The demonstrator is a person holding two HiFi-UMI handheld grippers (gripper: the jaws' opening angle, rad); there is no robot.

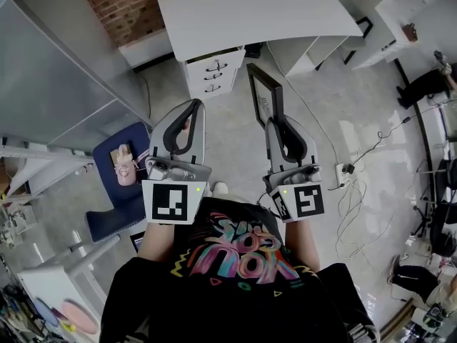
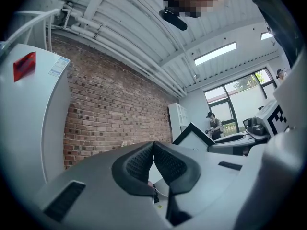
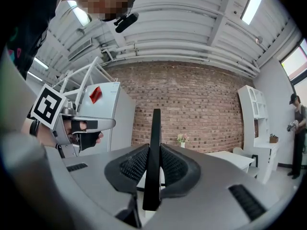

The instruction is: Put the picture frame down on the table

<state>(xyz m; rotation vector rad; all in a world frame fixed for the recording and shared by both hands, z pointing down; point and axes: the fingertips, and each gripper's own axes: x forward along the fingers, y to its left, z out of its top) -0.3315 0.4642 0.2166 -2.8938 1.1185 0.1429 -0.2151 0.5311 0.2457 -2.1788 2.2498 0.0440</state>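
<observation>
The black picture frame (image 1: 263, 93) stands on edge in my right gripper (image 1: 275, 123), which is shut on its lower side. In the right gripper view the frame (image 3: 153, 143) shows edge-on, pressed between both pads. It hangs in the air above the floor, short of the white table (image 1: 250, 13) ahead. My left gripper (image 1: 193, 106) is held beside it to the left, shut with nothing in it. Its pads (image 2: 141, 162) meet at the tips in the left gripper view, where a corner of the frame (image 2: 194, 135) shows to the right.
A white drawer unit (image 1: 214, 70) stands under the table's near edge. A blue chair (image 1: 118, 184) with a pink bottle (image 1: 125, 164) is at the left, beside a grey cabinet (image 1: 57, 70). A power strip and cables (image 1: 348, 171) lie on the floor at right. A person (image 3: 297, 133) stands far right.
</observation>
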